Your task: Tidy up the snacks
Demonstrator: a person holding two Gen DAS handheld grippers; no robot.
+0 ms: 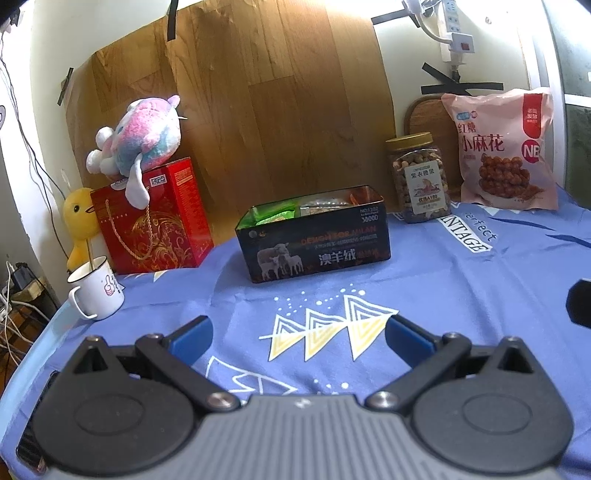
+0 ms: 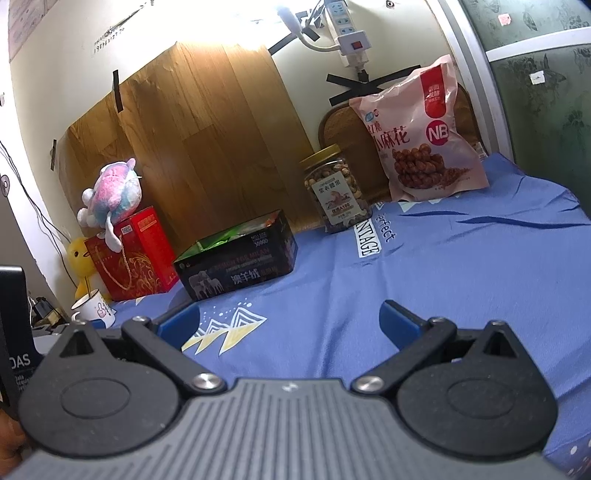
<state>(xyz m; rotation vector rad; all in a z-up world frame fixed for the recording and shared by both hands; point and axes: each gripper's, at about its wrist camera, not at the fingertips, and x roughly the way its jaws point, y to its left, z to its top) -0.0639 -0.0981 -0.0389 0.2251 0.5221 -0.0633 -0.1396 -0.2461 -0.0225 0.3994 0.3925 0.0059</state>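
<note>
Parted left claw (image 1: 299,334), "VINTAGE" tablecloth (image 1: 461,280)

A lived-in home room, blue printed tablecloth (image 1: 424,280) on a table, plush toys (image 1: 138,138) atop a red gift box (image 1: 162,225) left of it, power strip (image 2: 347,31) taped to the wall above

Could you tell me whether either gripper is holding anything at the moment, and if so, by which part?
Nothing is held. The left gripper and the right gripper are both open above the blue cloth, with only cloth between their fingers.
</note>
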